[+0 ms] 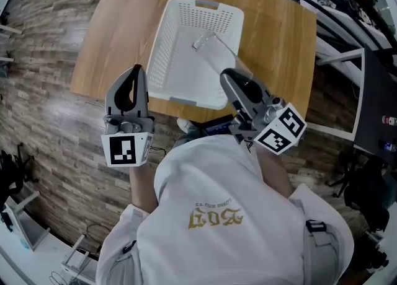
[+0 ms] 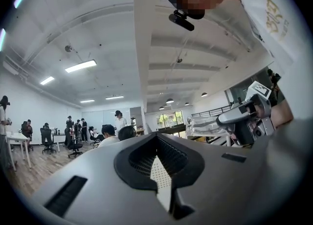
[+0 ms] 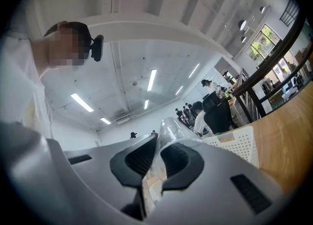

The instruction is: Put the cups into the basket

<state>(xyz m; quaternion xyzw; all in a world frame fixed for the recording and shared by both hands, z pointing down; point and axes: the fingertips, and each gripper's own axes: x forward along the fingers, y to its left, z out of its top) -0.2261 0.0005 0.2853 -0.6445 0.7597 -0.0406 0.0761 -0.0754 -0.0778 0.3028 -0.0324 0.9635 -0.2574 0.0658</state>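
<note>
The right hand-held gripper (image 1: 228, 75) pinches a cup (image 1: 208, 41) between its black pads; in the right gripper view the cup (image 3: 171, 128) is clear, thin-walled plastic, its rounded end sticking out past the tips of the right hand-held gripper (image 3: 157, 140), with the room showing through its wall; from the head view it reads only as a faint glassy shape with a grey edge. The cup hangs over the inside of the basket (image 1: 162, 54), held above its floor; whether it touches the basket cannot be told.

The basket is white plastic with perforated walls and a handle slot at each short end; it stands on the wooden worktop (image 1: 124, 30), its near end at the edge closest to the person; the right gripper view shows the basket (image 3: 239, 143) wall just right of the jaws, on the worktop (image 3: 288, 136).

The left hand-held gripper (image 1: 138, 70) is raised off to the basket's left, apart from it, pointing away from the person; in its own view the left hand-held gripper (image 2: 157, 136) has its jaws pressed together at the tips with nothing between them.
</note>
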